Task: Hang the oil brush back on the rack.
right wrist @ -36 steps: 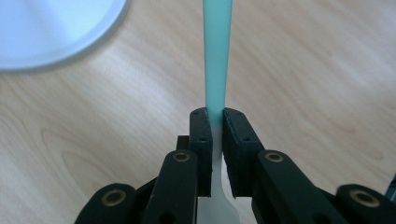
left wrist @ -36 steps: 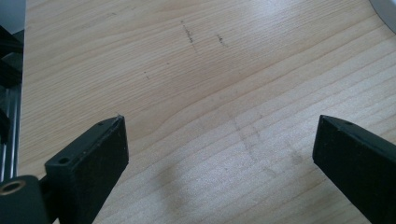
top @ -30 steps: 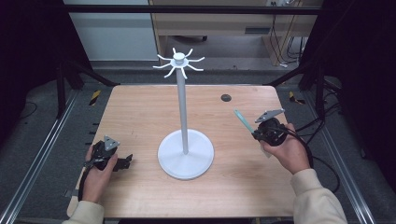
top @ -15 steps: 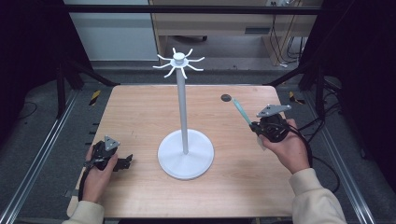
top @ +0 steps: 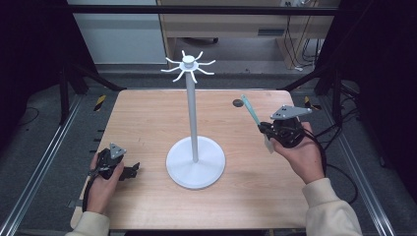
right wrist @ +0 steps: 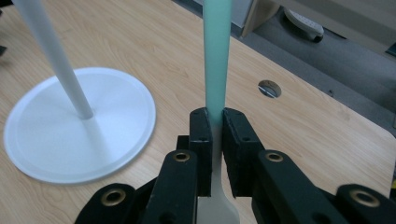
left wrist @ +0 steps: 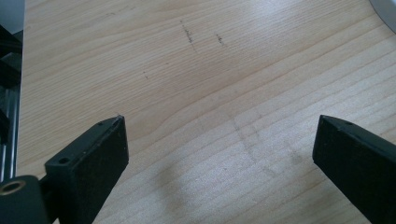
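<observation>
Right claw (top: 266, 132) raised teal strip (top: 251, 111) higher, tilted upright.

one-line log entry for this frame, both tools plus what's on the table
left tool: open, empty, low over table | right tool: shut on mint-green utensil handle, raised | white hook stand: upright at table centre, hooks bare
</observation>
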`<state>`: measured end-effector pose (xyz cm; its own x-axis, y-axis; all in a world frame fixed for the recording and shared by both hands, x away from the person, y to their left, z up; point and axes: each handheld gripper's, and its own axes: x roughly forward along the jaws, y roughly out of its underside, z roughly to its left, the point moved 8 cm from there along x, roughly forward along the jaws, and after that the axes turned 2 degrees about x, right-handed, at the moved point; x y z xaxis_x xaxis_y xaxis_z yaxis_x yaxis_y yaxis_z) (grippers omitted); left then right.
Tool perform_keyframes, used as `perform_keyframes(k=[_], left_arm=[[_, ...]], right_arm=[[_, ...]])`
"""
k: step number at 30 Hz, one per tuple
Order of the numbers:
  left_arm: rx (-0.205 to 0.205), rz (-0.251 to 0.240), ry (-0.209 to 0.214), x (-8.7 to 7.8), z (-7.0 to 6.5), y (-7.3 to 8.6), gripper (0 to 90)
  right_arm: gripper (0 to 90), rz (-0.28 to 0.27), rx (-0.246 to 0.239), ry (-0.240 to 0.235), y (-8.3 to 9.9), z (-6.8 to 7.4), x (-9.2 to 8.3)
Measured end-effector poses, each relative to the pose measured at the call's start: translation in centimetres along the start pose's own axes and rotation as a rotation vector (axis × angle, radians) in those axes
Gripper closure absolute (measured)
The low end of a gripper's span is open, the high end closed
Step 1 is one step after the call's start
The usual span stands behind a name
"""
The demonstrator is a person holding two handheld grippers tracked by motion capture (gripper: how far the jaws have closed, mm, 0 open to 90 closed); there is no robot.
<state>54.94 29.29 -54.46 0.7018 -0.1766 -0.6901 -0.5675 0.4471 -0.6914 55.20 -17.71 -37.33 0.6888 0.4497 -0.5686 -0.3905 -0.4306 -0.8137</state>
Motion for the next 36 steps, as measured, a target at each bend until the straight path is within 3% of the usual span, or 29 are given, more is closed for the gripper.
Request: perform_keyframes(k=[17, 28, 36], left_arm=[[0.004, 0.003, 0.002, 0.0, 0.0, 0.0, 3.0], [0.004, 0.004, 0.002, 0.1, -0.1, 0.0, 3.0], [0.014, 0.008, 0.004, 0.1, -0.3, 0.0, 3.0]], right_arm=[[82.4, -0.124, 0.026, -0.058, -2.2, 2.0, -1.2], [82.4, -0.235, 0.095, -0.163, -4.1, 3.6, -2.5], [82.4, -0.284, 0.084, -0.204, -5.4, 5.1, -3.3]])
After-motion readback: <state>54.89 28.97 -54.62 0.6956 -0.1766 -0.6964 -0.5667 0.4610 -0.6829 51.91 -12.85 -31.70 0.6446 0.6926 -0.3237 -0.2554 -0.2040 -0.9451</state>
